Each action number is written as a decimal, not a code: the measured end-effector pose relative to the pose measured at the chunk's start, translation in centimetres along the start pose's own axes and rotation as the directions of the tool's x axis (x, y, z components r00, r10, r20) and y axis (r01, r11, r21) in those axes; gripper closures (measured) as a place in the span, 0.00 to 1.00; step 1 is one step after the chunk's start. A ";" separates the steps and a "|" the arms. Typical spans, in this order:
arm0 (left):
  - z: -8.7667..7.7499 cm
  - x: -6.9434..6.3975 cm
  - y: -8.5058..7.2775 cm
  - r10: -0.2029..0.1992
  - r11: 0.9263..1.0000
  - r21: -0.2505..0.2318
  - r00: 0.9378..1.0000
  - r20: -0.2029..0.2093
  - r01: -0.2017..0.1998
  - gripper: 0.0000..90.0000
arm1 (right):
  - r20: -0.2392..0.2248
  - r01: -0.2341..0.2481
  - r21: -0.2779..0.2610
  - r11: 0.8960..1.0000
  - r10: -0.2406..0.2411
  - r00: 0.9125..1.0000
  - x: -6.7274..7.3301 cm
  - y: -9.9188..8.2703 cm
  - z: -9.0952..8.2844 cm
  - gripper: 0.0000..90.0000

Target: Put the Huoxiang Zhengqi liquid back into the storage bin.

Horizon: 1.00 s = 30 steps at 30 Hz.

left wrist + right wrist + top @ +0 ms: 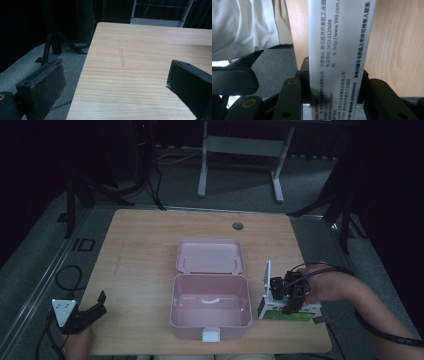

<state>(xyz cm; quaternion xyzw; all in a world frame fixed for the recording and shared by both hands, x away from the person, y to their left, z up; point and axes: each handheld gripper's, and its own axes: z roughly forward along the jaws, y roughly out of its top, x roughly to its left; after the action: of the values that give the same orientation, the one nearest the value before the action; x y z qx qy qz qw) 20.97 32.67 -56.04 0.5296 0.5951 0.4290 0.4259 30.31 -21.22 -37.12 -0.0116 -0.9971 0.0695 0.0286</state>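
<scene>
A pink storage box [210, 321] stands open in the middle of the wooden table [145, 250], its lid [210, 255] folded back flat behind it. Inside I see only its bare bottom. To its right, near the table's front right edge, my right gripper [292, 295] is shut on a white and green medicine box [285, 312]. In the right gripper view this carton [339, 37] shows printed text and runs up between the jaws of the right gripper [334, 82]. My left gripper [101, 304] rests at the table's front left corner, open, with nothing between the jaws of this gripper [115, 72].
A round cable hole [237, 226] sits near the table's far edge. Behind the table stands another desk's white frame [240, 150]. Cables [70, 277] lie on the grey floor to the left. The person's light clothing [242, 25] shows past the table's edge.
</scene>
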 end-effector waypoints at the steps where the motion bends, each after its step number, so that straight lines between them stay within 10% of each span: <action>1: 0.0 0.0 0.0 0.000 1.000 0.001 1.000 0.000 0.000 0.02 | 0.006 0.001 -0.002 1.000 -0.001 1.000 0.2 0.0 -0.5 0.70; 16: 0.0 -0.1 0.0 0.004 1.000 0.003 1.000 0.000 -0.004 0.02 | 0.055 -0.004 -0.022 1.000 0.005 0.998 1.1 1.5 -6.5 0.70; 30: 0.0 0.0 0.0 0.002 1.000 0.001 1.000 0.003 -0.002 0.02 | 0.063 0.028 -0.032 0.999 -0.026 0.998 1.2 5.3 -8.1 0.70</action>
<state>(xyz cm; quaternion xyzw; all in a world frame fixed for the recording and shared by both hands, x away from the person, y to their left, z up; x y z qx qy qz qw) 20.95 32.69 -56.03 0.5310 0.5941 0.4282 0.4263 29.66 -14.86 -29.82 0.0035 -0.9986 0.0529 -0.0020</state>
